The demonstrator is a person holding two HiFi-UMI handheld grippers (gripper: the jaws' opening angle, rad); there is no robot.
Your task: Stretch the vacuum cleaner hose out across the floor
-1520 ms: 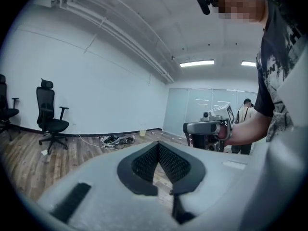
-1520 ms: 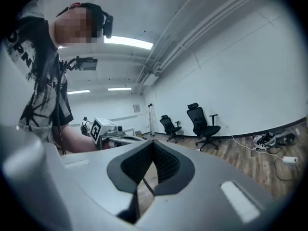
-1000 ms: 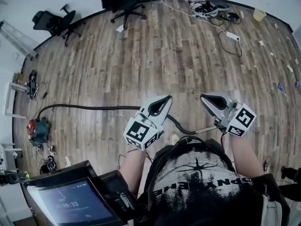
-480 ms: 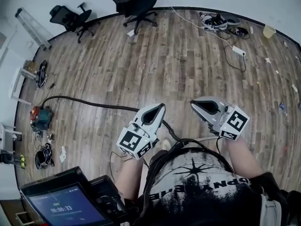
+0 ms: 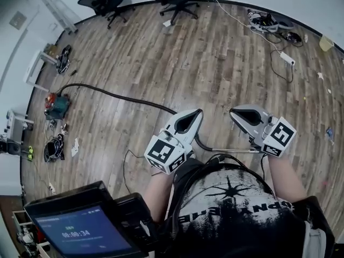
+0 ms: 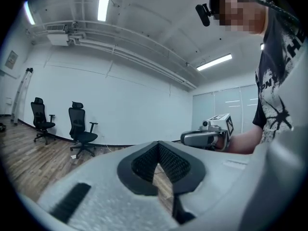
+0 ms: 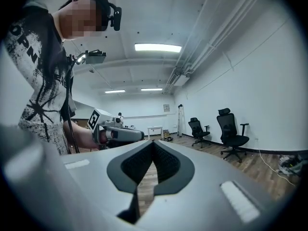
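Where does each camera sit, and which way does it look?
Head view: on the head, looking steeply down at floor, hose, left tool, right tool, shirt.
Left gripper view: on the left tool, level across the room; own shut jaws, right tool, torso.
Right gripper view: on the right tool, level; own shut jaws, left tool, torso.
Shared: both gripper views show office chairs.

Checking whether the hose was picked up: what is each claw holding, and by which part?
Nothing: left claw and right claw are shut and empty; the hose lies on the floor.

Sparse office: swivel chairs (image 6: pixel 76 115), plank floor (image 5: pixel 215 69), striplights (image 7: pixel 158 47).
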